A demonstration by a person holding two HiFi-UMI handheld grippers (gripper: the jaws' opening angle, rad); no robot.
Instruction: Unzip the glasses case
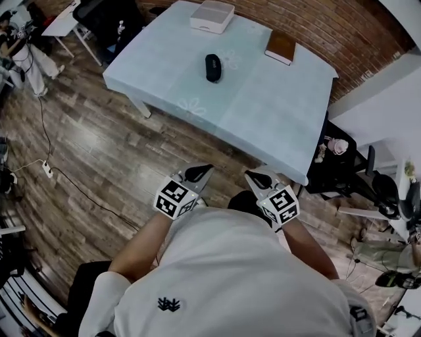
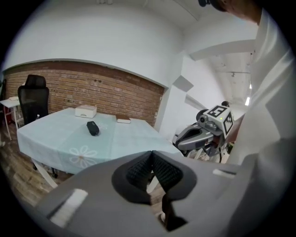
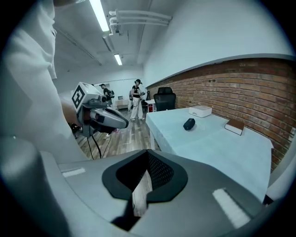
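The black glasses case (image 1: 213, 68) lies zipped near the middle of the table with the pale blue cloth (image 1: 263, 112). It also shows small and far off in the left gripper view (image 2: 93, 128) and the right gripper view (image 3: 189, 123). Both grippers are held close to the person's body, well short of the table's near edge. My left gripper (image 1: 199, 174) has its jaws together with nothing between them (image 2: 151, 155). My right gripper (image 1: 258, 178) is likewise shut and empty (image 3: 147, 152). Each one appears in the other's view.
A white box (image 1: 212, 16) and a brown book (image 1: 281, 47) sit at the table's far side. A black office chair (image 1: 108, 20) stands at the far left, another chair (image 1: 342, 158) by the right corner. A power strip and cable (image 1: 47, 169) lie on the wooden floor.
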